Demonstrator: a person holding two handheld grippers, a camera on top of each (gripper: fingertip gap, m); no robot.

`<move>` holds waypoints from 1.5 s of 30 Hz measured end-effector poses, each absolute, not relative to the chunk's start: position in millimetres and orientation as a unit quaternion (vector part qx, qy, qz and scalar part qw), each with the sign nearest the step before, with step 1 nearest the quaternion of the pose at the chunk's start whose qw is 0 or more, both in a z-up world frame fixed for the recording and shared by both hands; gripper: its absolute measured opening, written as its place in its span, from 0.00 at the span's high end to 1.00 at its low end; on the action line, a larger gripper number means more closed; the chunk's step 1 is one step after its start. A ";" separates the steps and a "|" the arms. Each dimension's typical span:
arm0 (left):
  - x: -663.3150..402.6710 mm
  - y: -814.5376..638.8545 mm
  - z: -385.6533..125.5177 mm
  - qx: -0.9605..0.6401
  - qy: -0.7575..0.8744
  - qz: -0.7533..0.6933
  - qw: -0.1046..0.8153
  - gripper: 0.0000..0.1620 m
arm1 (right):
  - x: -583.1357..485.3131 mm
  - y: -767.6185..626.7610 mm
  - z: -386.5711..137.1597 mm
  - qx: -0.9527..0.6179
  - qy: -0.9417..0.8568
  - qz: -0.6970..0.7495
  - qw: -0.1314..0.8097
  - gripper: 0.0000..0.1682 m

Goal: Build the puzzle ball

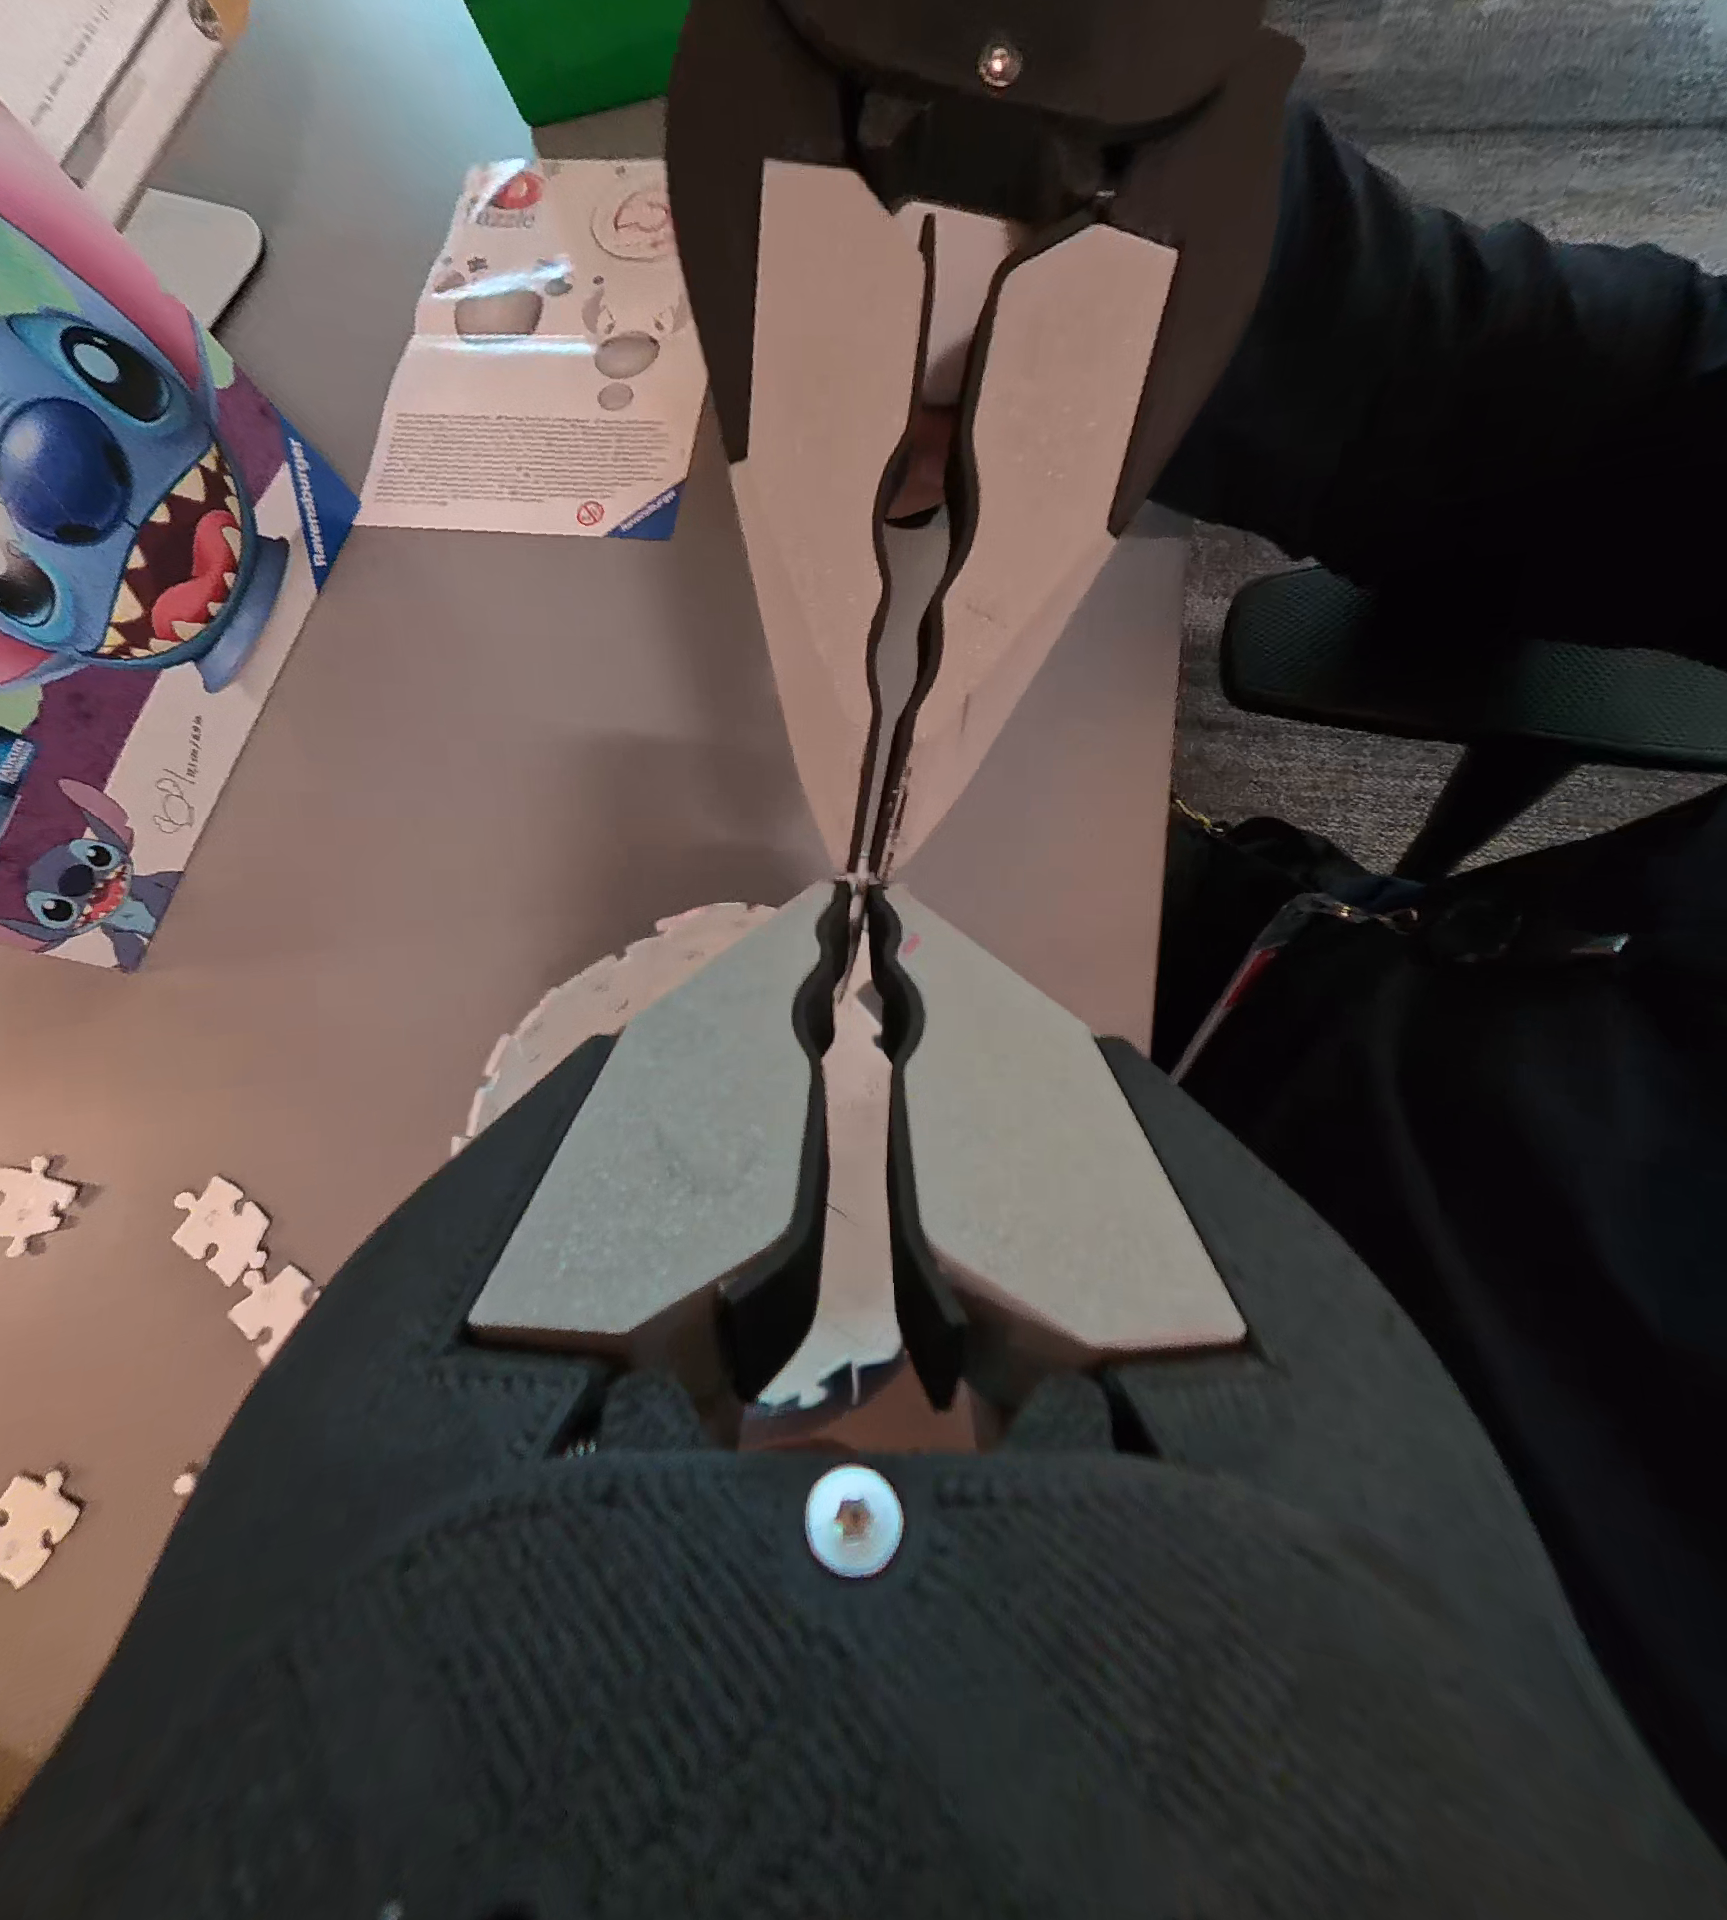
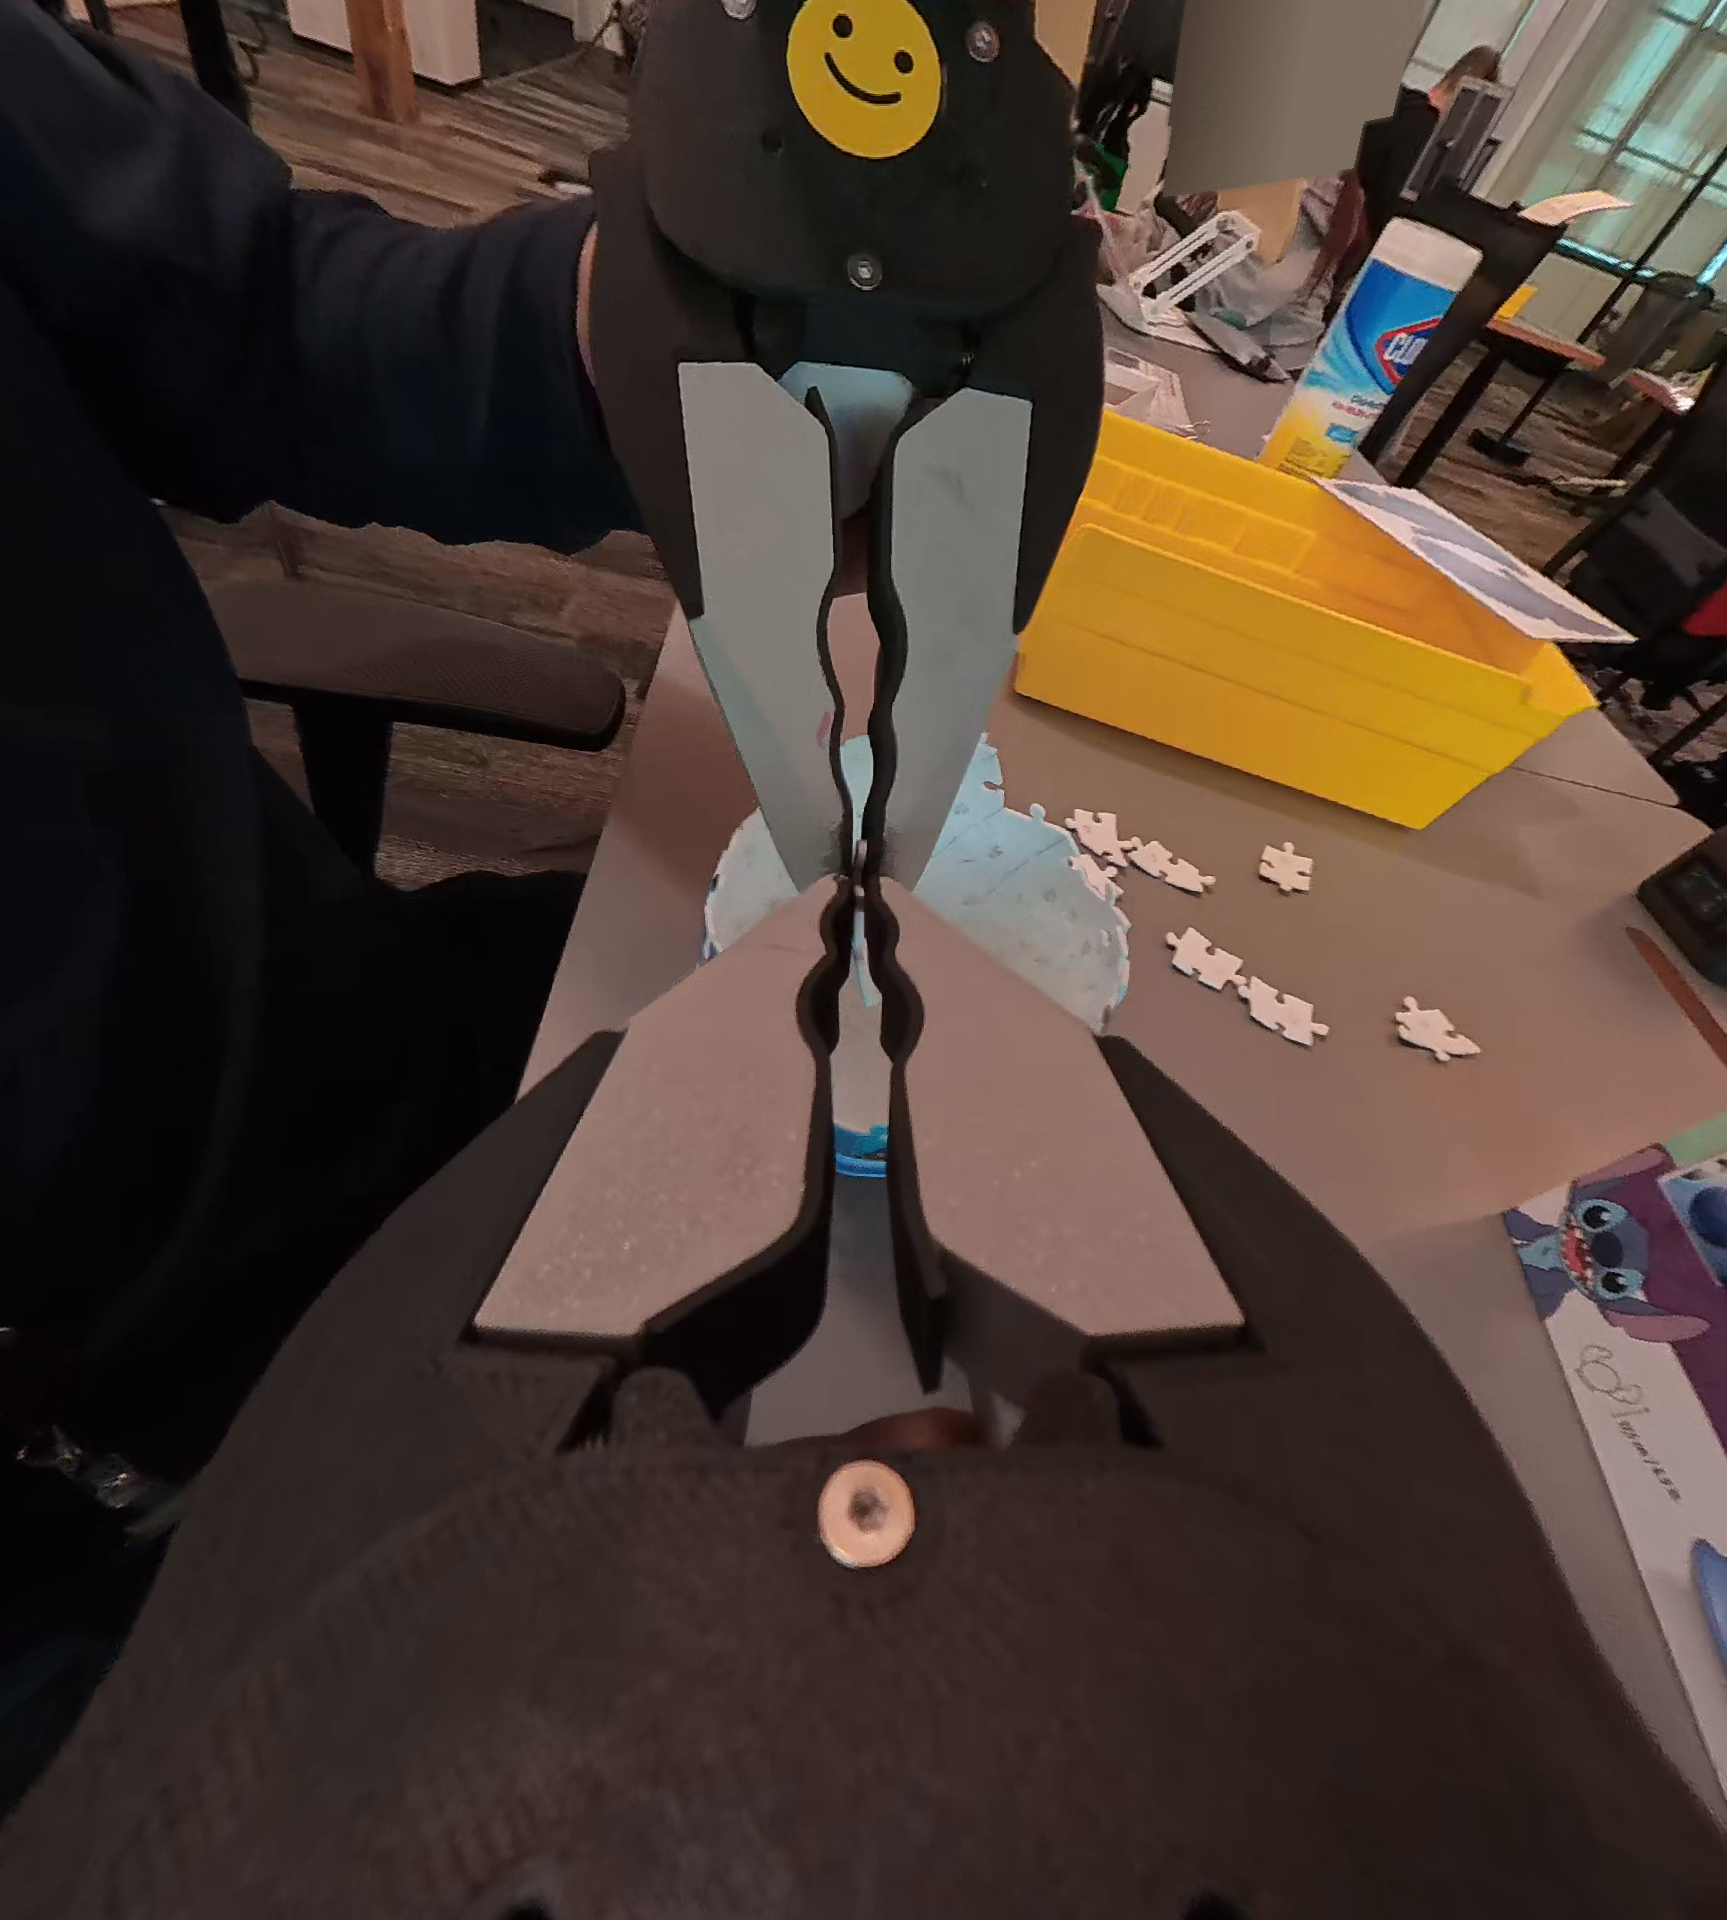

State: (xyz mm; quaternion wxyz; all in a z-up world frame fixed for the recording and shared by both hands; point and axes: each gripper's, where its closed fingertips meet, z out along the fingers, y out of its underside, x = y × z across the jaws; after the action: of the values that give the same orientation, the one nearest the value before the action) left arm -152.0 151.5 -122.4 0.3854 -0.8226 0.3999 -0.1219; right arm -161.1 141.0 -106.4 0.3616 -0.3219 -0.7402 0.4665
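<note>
Pretty ordinary open office. The grey tabletop (image 2: 1358,1122) runs toward the far end, with a seam across it near the far right corner. Just off its near edge sits a black mesh office chair (image 1: 1441,665) on grey carpet (image 1: 1524,62), though further back the floor (image 2: 485,135) looks like wood planks. A wooden post (image 2: 386,57) stands at the back left. On the right there's a wall of big gridded windows (image 2: 1669,125) letting in daylight, and more desks (image 2: 1524,343) in front of them. Overall light is warm and a bit dim.
</note>
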 end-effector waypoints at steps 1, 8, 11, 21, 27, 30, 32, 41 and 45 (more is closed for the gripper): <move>-151.9 151.7 -120.8 -0.820 0.399 -0.129 0.390 1.00 | -160.8 141.7 -105.5 -0.322 -0.740 0.465 0.364 1.00; -190.2 148.8 -97.5 -0.822 0.361 -0.088 0.430 0.82 | -148.1 179.3 -115.9 -0.366 -0.744 0.397 0.394 1.00; -218.1 135.5 -75.3 -0.815 0.334 -0.089 0.466 0.82 | -141.5 205.3 -138.9 -0.390 -0.763 0.317 0.406 1.00; -318.4 168.3 -128.2 -0.824 0.208 -0.176 0.496 0.76 | -162.7 246.6 -195.5 -0.407 -0.757 0.224 0.459 1.00; -330.6 197.1 -149.2 -0.796 0.243 -0.165 0.529 0.79 | -163.0 236.6 -174.1 -0.380 -0.724 0.314 0.483 1.00; -330.9 200.8 -157.4 -0.788 0.254 -0.153 0.539 0.79 | -160.7 239.5 -176.8 -0.388 -0.718 0.322 0.480 1.00; -328.5 197.5 -165.5 -0.795 0.240 -0.171 0.530 0.78 | -162.3 243.1 -186.4 -0.385 -0.731 0.288 0.485 1.00; -334.0 200.0 -198.3 -0.830 0.227 -0.159 0.483 0.76 | -165.5 257.9 -209.3 -0.348 -0.766 0.193 0.505 1.00; -341.7 202.1 -195.0 -0.833 0.207 -0.159 0.487 0.76 | -165.8 256.6 -203.5 -0.323 -0.764 0.193 0.524 1.00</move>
State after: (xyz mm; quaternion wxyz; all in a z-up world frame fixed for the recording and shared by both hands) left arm -341.7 202.1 -195.0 0.4874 -0.8334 0.2066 -0.1588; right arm -165.8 256.6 -203.5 0.5245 -0.3232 -0.7636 0.1932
